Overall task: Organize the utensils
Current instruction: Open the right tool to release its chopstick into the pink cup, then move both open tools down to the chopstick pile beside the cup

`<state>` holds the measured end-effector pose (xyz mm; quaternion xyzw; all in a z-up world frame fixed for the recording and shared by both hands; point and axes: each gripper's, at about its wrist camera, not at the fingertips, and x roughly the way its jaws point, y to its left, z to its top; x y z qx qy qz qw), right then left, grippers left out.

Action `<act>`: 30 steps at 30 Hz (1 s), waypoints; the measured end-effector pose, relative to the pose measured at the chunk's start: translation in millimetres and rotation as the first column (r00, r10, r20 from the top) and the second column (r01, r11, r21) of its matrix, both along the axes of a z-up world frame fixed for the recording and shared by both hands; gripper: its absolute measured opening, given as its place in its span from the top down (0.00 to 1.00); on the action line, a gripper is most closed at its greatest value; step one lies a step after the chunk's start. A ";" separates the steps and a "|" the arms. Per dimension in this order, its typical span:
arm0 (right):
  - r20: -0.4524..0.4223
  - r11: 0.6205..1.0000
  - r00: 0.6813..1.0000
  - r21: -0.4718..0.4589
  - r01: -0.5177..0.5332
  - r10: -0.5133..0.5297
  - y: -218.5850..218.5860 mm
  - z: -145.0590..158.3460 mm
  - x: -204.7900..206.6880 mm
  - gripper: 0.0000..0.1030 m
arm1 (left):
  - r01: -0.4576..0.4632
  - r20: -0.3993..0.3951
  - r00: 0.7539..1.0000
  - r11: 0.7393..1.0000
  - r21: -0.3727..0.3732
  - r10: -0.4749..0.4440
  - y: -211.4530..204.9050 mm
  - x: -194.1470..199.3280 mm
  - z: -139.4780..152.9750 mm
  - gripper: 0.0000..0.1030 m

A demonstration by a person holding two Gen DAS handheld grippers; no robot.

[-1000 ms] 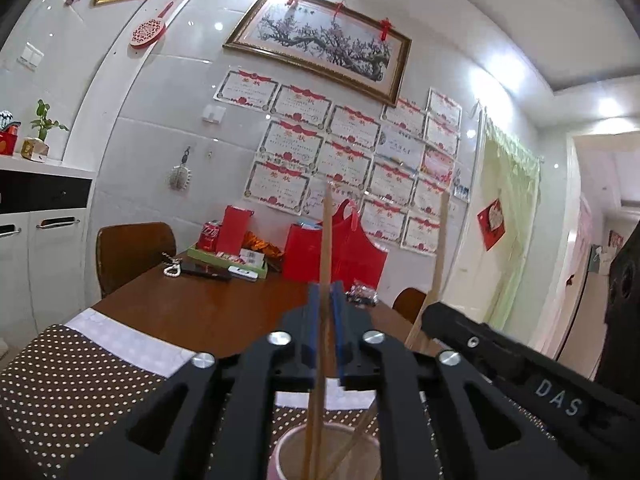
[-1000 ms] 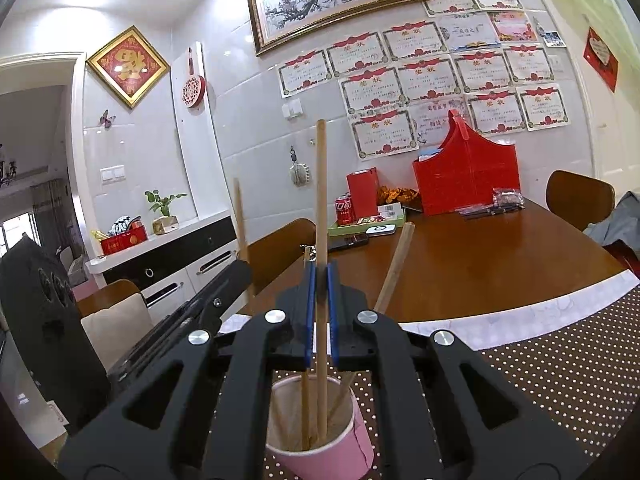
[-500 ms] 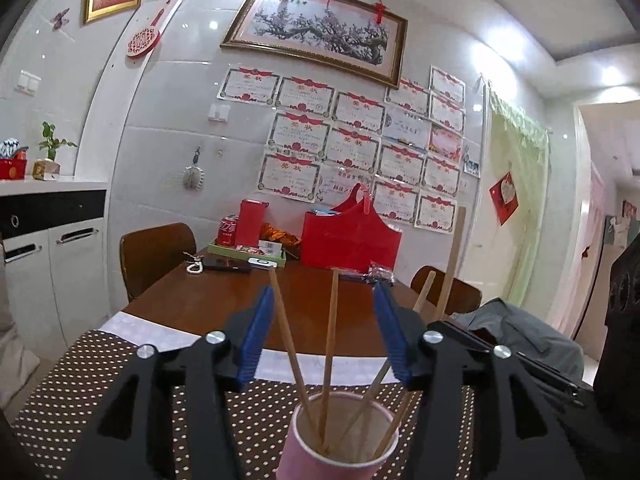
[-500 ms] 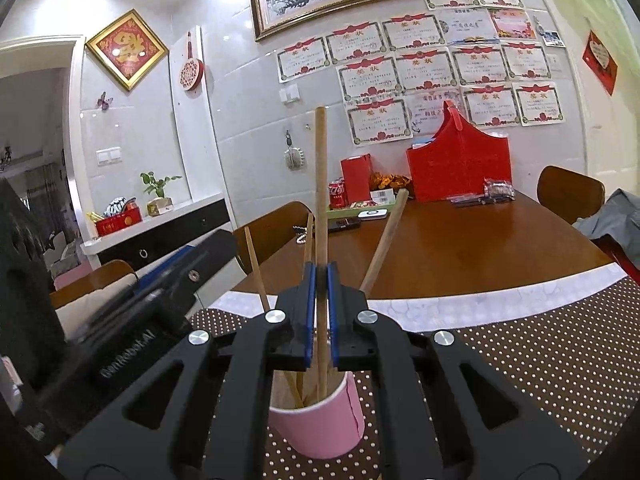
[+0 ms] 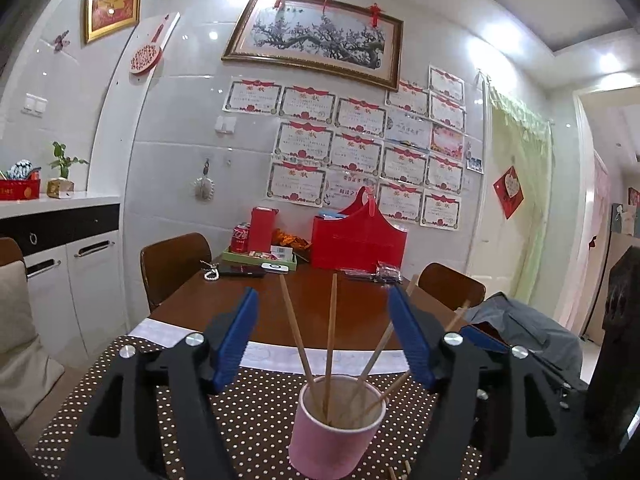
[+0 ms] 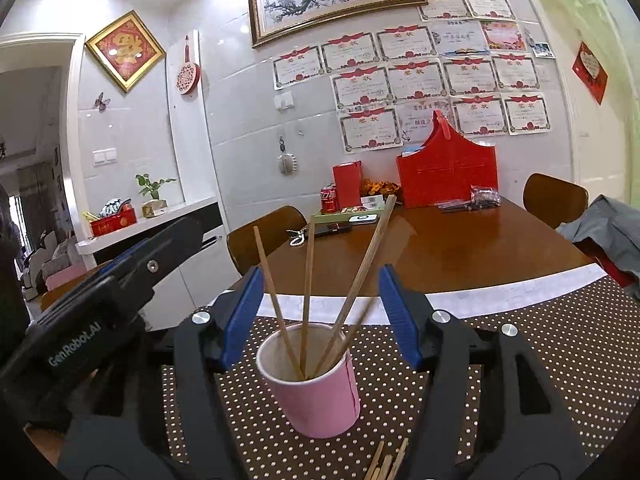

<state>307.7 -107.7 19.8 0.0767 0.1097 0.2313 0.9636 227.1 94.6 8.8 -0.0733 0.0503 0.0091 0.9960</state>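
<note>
Inventory, left to right, of one brown white-dotted cloth [image 6: 520,360] laid over the near end of a brown wooden desk [image 6: 460,248].

Left hand-held gripper [image 5: 324,340]: black frame, blue pads. Its jaws have just been opening and now stand wide, one on each side of the cup and clear of it; the sticks rise in the gap between them, but no pad presses on any. Judged a release with the stick already dropped in.

Pink paper cup [image 6: 316,384]: upright on the dotted cloth, near the desk's front edge, mouth up. It serves as the holder, which is why both tools face it.

Wooden chopsticks in the cup [image 6: 308,304]: four show in the left wrist view, lower ends in the cup's bottom, upper ends fanned apart. Long axes run near vertical; the left one leans left, the middle one stands almost straight, the right ones tilt right and rest on the rim. Their spread follows from loose standing in a wide mouth.

Right hand-held gripper [image 6: 320,316]: same build, jaws just opened, pads apart beside the cup and gripping nothing.

Loose wooden chopsticks on the cloth [image 6: 386,462]: several, lying flat in front of the cup, probably still to be collected.
</note>
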 end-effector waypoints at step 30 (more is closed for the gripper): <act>-0.339 0.980 0.934 -0.190 0.054 -0.117 -94.2 -76.7 -65.9 0.37 | 0.187 -0.605 0.790 0.978 0.094 -0.093 -94.6 -42.6 -80.3 0.33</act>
